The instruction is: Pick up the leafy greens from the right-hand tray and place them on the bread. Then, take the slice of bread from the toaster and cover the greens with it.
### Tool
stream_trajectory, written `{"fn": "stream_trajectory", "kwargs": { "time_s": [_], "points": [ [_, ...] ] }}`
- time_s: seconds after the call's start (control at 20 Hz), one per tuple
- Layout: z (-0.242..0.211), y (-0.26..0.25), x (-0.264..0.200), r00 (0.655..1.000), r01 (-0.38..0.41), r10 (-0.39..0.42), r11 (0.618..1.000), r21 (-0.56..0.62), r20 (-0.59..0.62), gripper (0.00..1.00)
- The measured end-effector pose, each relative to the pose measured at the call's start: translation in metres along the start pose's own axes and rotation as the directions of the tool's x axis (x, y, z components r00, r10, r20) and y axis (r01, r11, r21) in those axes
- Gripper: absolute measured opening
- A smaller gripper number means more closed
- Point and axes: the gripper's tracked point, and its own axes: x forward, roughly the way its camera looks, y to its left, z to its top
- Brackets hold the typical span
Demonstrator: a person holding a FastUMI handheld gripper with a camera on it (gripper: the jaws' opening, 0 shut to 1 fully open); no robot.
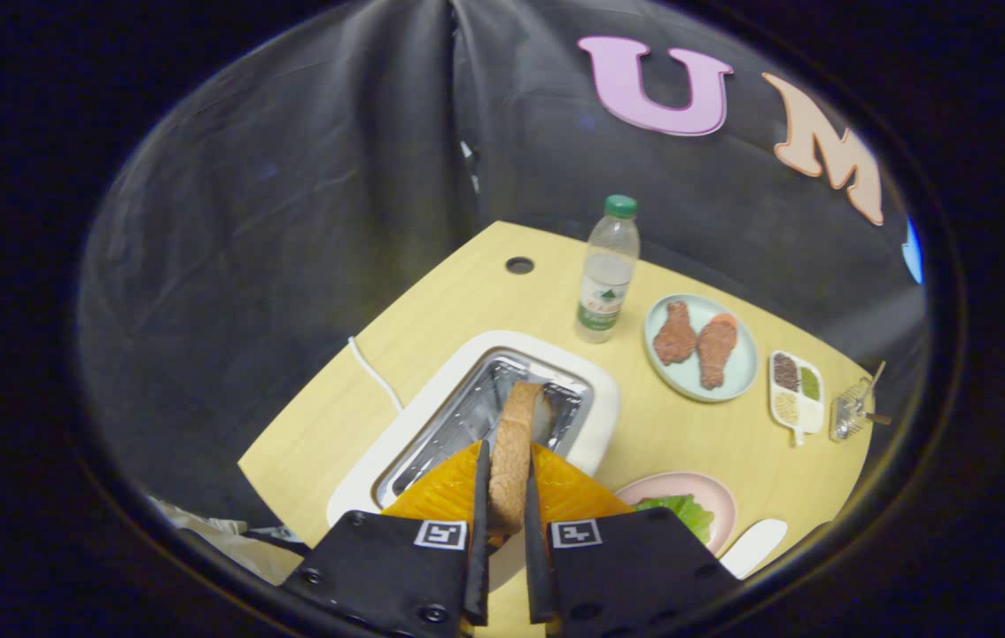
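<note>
In the gripper view, the gripper point(507, 496) is clenched on the slice of bread point(513, 452), both fingers pressing its faces, holding it edge-up just above the toaster point(476, 416) slot. The leafy greens point(684, 512) already lie on the pink plate point(720, 501) just to the right of the fingers. The second step looks underway; next the slice must travel over to the greens and be laid flat on them.

Even overhead light, table point(432, 319) bright, cloth wall dim. Glare on toaster point(476, 416) slot metal. Strong fisheye bending at edges. Centre sharp; gripper point(507, 496) closed on bread point(513, 443), slightly soft.
</note>
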Motion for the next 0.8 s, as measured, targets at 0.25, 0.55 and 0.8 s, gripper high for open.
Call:
{"fn": "stream_trajectory", "kwargs": {
  "time_s": [0.25, 0.55, 0.8],
  "points": [
    [0.018, -0.001, -0.021, 0.996, -0.026, 0.022, 0.999, 0.041, 0.084, 0.11],
    [0.041, -0.020, -0.062, 0.978, -0.049, 0.032, 0.996, 0.080, 0.206, 0.11],
    [0.039, -0.047, -0.091, 0.966, -0.038, 0.013, 0.995, 0.091, 0.260, 0.11]
  ]
}}
